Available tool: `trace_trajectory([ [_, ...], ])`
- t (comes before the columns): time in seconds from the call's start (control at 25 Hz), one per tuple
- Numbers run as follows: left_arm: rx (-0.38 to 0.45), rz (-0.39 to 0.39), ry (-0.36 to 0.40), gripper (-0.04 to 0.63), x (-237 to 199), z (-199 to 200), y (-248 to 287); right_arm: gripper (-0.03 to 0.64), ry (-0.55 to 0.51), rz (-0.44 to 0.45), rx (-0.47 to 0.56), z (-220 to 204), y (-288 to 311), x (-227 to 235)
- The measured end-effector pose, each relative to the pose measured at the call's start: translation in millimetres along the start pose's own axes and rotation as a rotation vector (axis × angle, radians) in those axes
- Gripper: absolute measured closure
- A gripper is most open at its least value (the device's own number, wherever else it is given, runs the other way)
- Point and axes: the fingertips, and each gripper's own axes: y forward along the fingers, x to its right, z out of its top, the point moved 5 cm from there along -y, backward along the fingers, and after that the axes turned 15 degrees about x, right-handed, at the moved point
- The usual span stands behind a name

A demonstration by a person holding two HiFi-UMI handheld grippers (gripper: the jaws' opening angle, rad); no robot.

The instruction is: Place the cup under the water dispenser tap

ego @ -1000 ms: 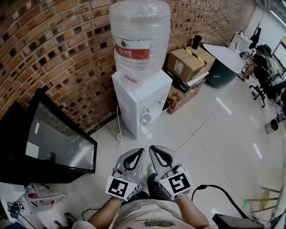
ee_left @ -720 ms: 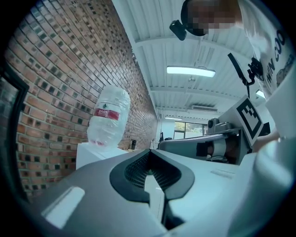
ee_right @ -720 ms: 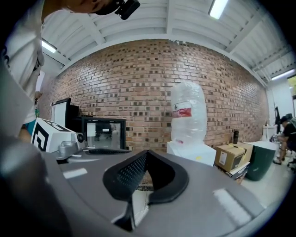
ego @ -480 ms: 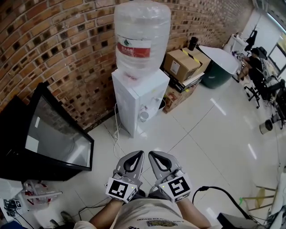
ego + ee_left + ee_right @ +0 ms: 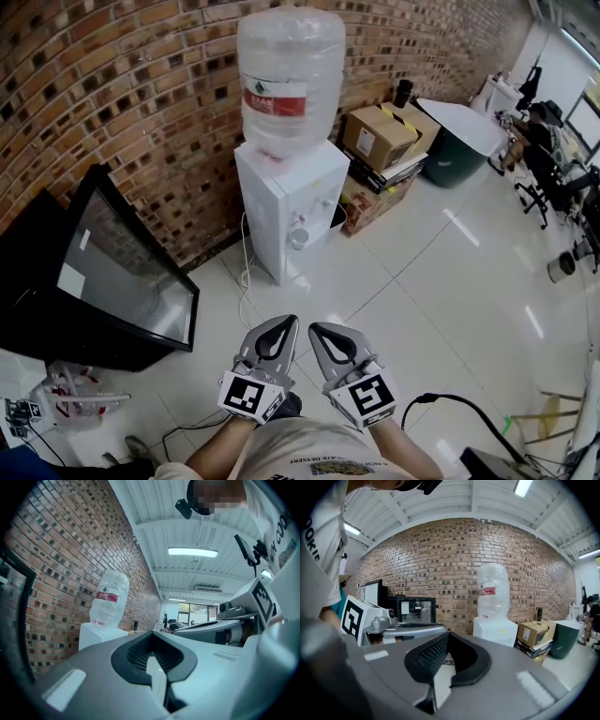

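**Desk:** Head view first. Where's the cup?

**Operator:** I see one small pale round thing I take for the cup (image 5: 298,238), in the front recess of the white water dispenser (image 5: 281,202). It is too small for me to tell more. There is one dispenser, with one clear bottle (image 5: 289,75) bearing a red label on top, and two cardboard boxes (image 5: 380,134) to its right. My left gripper (image 5: 280,323) and right gripper (image 5: 321,330) sit side by side, well apart from the dispenser.

**Desk:** Left gripper view?

**Operator:** Its jaws are together with nothing between them. The bottle stands to the left, against the brick wall.

**Desk:** Right gripper view?

**Operator:** Those jaws are together too, and empty. The dispenser is right of centre, and I can't make out the cup.
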Motion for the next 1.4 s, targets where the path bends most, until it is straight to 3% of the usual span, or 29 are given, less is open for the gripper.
trace_trajectory([
  [0.36, 0.0, 0.008, -0.01, 0.604, 91.0, 2.4, -29.1, 0.611, 0.033, -0.007, 0.06, -3.6, -94.2, -14.1],
  [0.84, -0.023, 0.006, 0.035, 0.604, 205.3, 21.5, -99.3, 0.611, 0.066, 0.007, 0.093, 0.0, -210.0, -65.1],
  [1.4, -0.054, -0.019, 0.057, 0.604, 246.4, 37.9, -140.9, 0.611, 0.069, 0.02, 0.104, 5.6, -247.9, -100.0],
])
